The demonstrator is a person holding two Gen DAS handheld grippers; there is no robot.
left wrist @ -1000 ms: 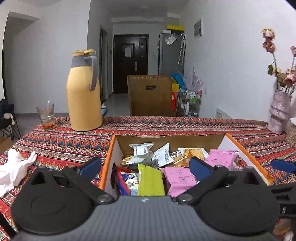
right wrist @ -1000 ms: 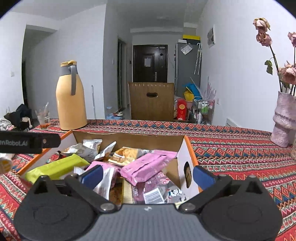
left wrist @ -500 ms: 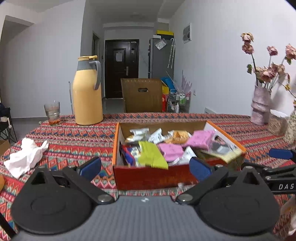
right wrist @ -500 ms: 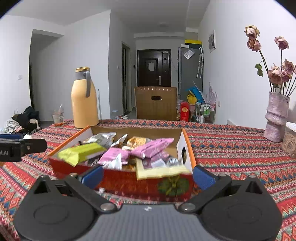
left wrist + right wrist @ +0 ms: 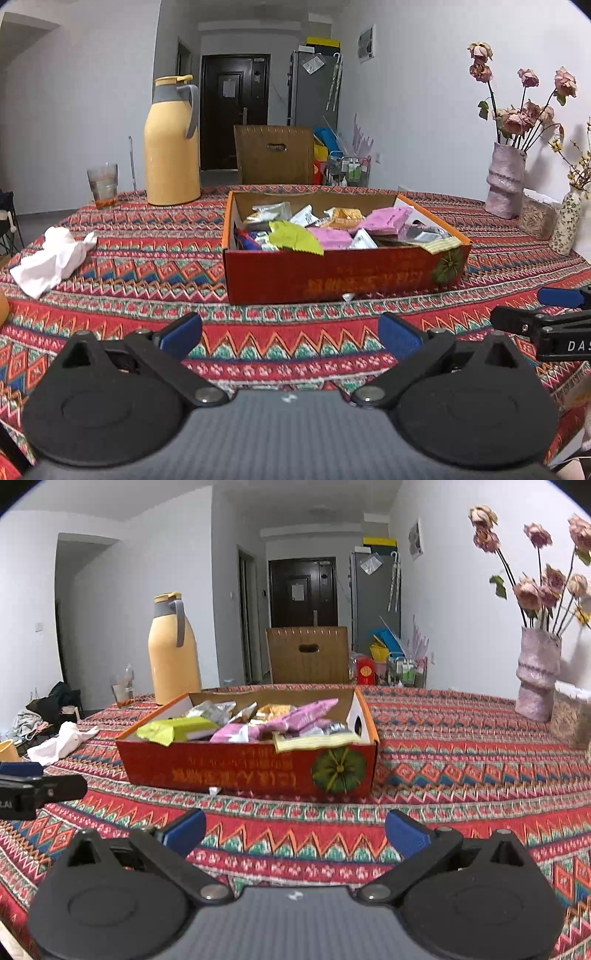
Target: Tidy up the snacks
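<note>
— Red cardboard, that snack box (image 5: 343,273); it sits mid-frame in both my views on the patterned tablecloth (image 5: 147,258), heaped with packets. Can you see my claws?

— Both. Your left gripper (image 5: 290,334) is spread wide at the bottom of the frame, holding nothing, and your right gripper (image 5: 295,829) is the same: spread and empty, low over the cloth, apart from the box.

— Then here is my worry. The yellow striped packet (image 5: 317,741) droops over the near wall at the right, and the lime-green packet (image 5: 295,240) hangs over the near edge at the left. If I nudge the box, I judge either could slide out.

— There's also a small white scrap (image 5: 348,296) at the foot of the near wall, centre frame. I can't tell whether it's a wrapper.

— It's thin and flat on cloth, so my fingertips might snag the fabric instead. And the pile is loose: pinching one pink packet (image 5: 330,238) could drag its neighbours along.

— The yellow thermos jug (image 5: 171,142) and the glass (image 5: 102,184) stand well apart, upper left.
</note>
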